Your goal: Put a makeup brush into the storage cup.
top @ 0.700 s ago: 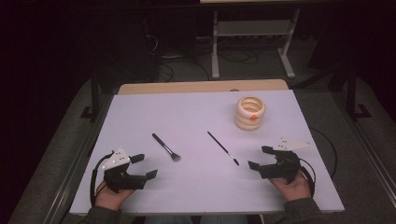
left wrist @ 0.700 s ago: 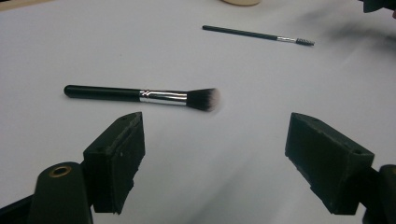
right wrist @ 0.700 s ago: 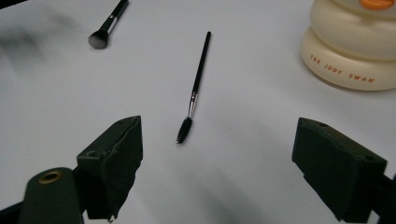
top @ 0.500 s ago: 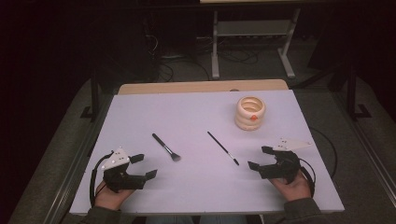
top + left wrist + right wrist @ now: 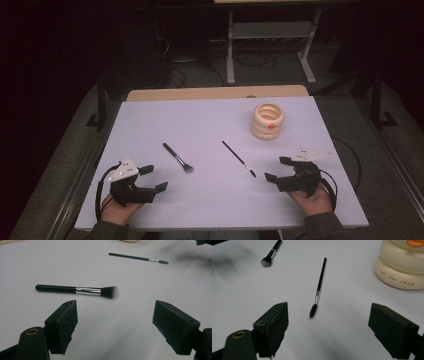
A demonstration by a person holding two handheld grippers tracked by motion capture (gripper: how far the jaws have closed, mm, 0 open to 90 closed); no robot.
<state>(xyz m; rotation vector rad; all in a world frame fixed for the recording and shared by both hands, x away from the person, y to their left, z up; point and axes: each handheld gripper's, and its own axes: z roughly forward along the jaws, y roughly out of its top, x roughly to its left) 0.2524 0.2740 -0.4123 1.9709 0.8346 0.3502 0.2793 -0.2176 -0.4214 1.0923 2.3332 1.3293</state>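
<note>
Resting on the table [image 5: 215, 200], your left gripper [image 5: 154, 179] and right gripper [image 5: 277, 169] both gape wide, empty, near the powder brush [image 5: 178, 157] and spoolie [image 5: 239, 158].

brushes: 2 (1 powder brush [image 5: 177, 157], 1 spoolie [image 5: 239, 158]) | cream holder [image 5: 268, 121]: 1 | table [image 5: 210, 125]: 1

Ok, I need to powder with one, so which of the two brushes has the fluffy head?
The thicker brush, lying nearer the left tongs: black handle, silver ferrule, white-tipped tuft. The thin one ends in a small spiral.
</note>
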